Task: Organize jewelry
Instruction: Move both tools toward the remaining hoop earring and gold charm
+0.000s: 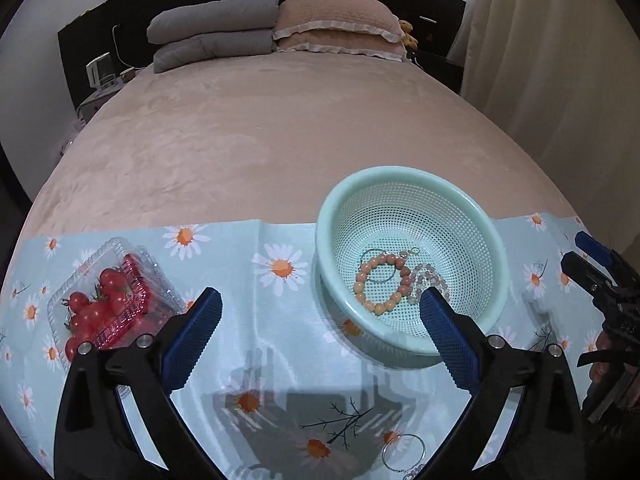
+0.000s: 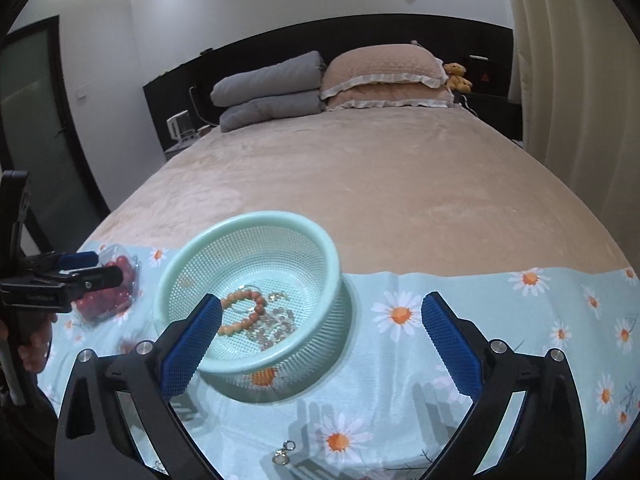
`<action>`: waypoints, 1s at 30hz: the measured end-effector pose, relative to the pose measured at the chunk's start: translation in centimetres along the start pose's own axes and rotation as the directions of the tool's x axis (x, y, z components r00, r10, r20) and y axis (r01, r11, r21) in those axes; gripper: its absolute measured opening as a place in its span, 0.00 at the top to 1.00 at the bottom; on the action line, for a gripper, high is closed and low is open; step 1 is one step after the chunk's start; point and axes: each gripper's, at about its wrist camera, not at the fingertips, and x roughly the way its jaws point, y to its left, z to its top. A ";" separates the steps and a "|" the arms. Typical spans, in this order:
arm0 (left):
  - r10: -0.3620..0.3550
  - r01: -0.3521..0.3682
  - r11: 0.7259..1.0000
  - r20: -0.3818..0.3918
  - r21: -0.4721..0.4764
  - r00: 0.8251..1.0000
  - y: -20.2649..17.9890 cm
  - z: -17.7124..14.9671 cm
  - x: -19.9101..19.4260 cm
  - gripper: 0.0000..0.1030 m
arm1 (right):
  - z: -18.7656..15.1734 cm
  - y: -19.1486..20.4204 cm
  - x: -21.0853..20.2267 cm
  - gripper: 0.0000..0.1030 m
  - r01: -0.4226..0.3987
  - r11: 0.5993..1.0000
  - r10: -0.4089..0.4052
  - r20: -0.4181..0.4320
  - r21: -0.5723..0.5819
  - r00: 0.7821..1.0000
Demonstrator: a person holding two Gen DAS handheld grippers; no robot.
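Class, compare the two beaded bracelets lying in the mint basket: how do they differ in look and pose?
The orange bead bracelet has large, opaque beads and lies open in a round loop; the pale grey bead bracelet has smaller, translucent-looking beads and lies bunched up. The orange one sits to the left of the grey one. Both rest on the floor of the mint basket.

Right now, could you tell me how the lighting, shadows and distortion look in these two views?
Left wrist view: strong fisheye bending, the bed bulging like a dome; a gripper-shaped shadow on the floral cloth; the basket sharp. Right wrist view: the same bending; the left gripper soft at the frame edge.
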 end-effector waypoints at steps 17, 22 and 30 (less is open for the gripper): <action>0.012 -0.001 0.991 -0.076 0.134 0.997 -1.1 -7.0 -0.2 0.06 | -3.2 2.1 -1.2 0.08 0.027 0.996 -0.032 -0.056 -0.089 0.998; -0.046 0.073 0.981 -0.148 0.181 0.988 -2.7 -9.1 0.9 0.06 | -4.9 2.9 -0.6 0.08 0.026 0.992 -0.040 -0.114 -0.126 0.993; -0.075 0.128 0.961 -0.212 0.246 0.974 -5.3 -12.4 2.5 0.06 | -8.4 4.3 0.8 0.08 0.014 0.987 -0.047 -0.202 -0.162 0.978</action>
